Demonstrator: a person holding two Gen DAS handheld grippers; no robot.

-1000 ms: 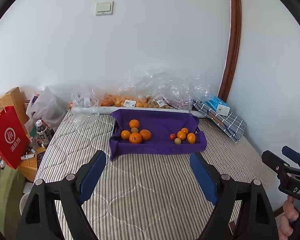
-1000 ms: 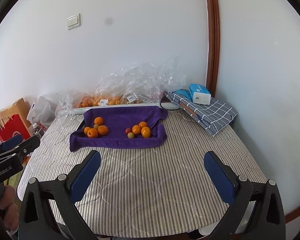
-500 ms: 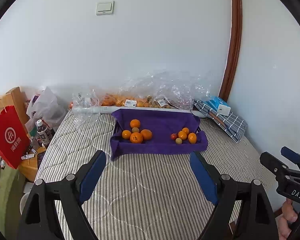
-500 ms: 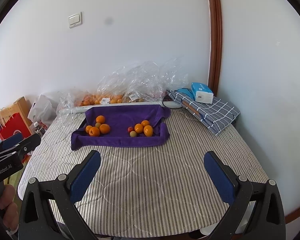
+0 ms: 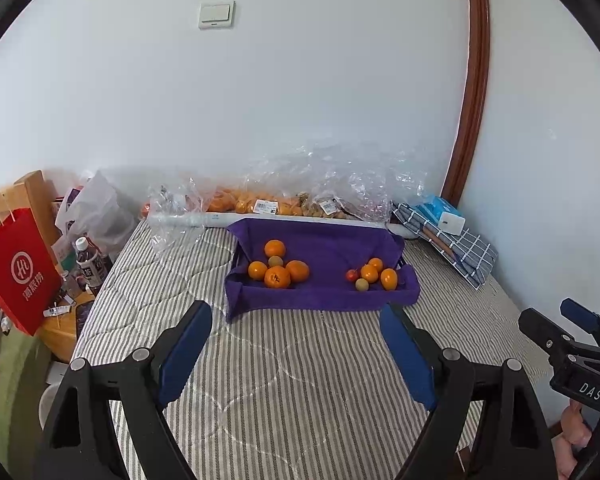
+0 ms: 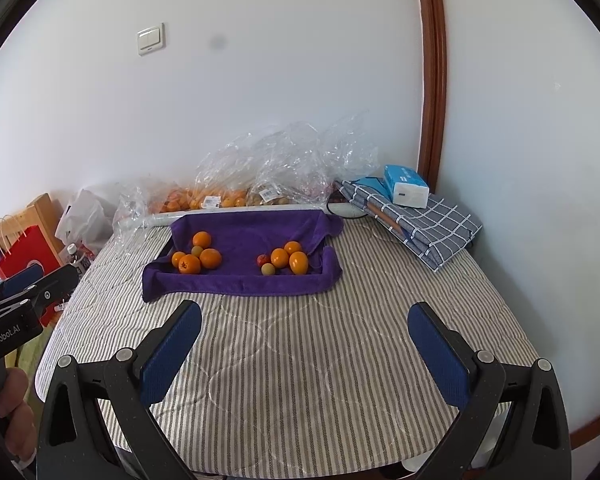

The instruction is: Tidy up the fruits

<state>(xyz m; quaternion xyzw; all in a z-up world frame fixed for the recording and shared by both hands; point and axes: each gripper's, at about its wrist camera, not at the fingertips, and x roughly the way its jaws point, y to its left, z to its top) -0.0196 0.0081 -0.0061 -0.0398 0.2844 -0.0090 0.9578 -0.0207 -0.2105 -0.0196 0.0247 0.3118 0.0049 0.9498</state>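
A tray lined with a purple towel [image 5: 324, 240] [image 6: 248, 224] sits at the far side of a striped table. On its left lies a cluster of oranges [image 5: 278, 270] [image 6: 198, 258] with a small greenish fruit. On its right lie oranges [image 5: 376, 274] [image 6: 290, 260], a small red fruit [image 5: 351, 275] and a pale green one [image 6: 268, 269]. My left gripper [image 5: 296, 344] is open and empty, short of the tray. My right gripper [image 6: 304, 340] is open and empty, also short of it.
Clear plastic bags of fruit [image 5: 260, 204] [image 6: 220, 196] lie along the wall behind the tray. A folded checked cloth with a tissue box [image 6: 408, 186] sits at the far right. A red paper bag [image 5: 16, 268] and bottles [image 5: 88, 264] stand left of the table.
Both grippers have drifted slightly nearer the tray and a little upward; the tray sits marginally higher in both views. Both stay open and empty.
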